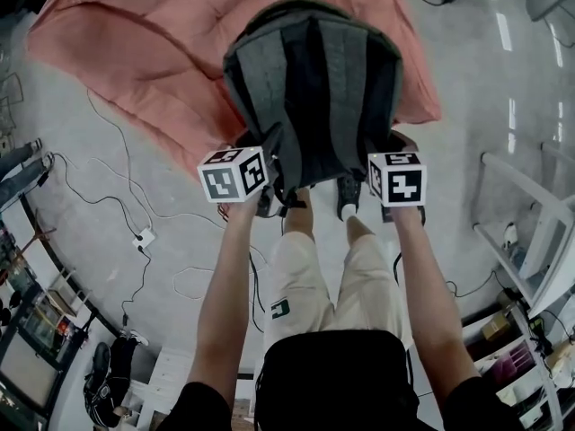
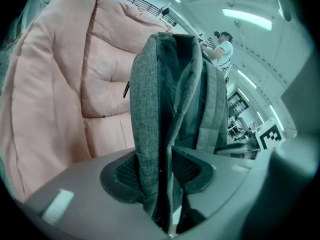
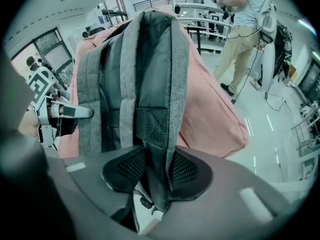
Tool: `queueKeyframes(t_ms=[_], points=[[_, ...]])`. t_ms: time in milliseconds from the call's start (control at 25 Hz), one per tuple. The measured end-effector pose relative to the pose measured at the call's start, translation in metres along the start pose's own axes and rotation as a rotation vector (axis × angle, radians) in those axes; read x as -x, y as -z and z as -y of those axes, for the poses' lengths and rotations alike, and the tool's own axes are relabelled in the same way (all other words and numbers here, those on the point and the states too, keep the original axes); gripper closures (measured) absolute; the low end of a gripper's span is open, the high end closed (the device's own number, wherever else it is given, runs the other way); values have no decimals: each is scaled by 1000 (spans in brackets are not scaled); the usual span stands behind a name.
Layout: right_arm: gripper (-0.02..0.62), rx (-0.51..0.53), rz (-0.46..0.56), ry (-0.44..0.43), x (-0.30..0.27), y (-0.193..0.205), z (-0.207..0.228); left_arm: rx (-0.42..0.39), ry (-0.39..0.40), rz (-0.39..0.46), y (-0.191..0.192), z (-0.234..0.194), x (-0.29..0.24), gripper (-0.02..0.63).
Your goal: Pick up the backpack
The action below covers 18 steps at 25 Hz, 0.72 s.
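Evidently soft and light, the backpack (image 1: 310, 88) hangs by its straps (image 3: 152, 99), left gripper (image 2: 157, 176) and right gripper (image 3: 156, 171) each pinching one.

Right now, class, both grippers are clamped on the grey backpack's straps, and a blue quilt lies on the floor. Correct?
The quilt is pink, not blue: see the head view. The left gripper and right gripper clamp the backpack by its straps.

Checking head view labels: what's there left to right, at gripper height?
power strip → left gripper → backpack → right gripper → white rack
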State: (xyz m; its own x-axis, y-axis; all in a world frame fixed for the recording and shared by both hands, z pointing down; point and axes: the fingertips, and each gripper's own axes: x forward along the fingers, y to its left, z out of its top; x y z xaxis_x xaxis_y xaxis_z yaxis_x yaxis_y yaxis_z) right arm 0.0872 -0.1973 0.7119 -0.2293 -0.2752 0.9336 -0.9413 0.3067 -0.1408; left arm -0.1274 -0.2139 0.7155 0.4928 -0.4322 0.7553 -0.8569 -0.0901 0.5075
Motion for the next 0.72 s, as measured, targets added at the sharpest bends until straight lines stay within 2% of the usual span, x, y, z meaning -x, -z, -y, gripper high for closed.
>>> queueKeyframes(t_ms=[160,360,560,720], points=[[457,29,2,-39,30,22,2,34,-22,4,24,27,25,456],[457,52,21,-88,63,43,0,32,-72,38,45,58,58,456],[457,95,53,-129,106,53,-2,42,-118,91,56,94,90,457],[460,130,83,-151,139,45,-3,67,-154,149,57,121,119,457]])
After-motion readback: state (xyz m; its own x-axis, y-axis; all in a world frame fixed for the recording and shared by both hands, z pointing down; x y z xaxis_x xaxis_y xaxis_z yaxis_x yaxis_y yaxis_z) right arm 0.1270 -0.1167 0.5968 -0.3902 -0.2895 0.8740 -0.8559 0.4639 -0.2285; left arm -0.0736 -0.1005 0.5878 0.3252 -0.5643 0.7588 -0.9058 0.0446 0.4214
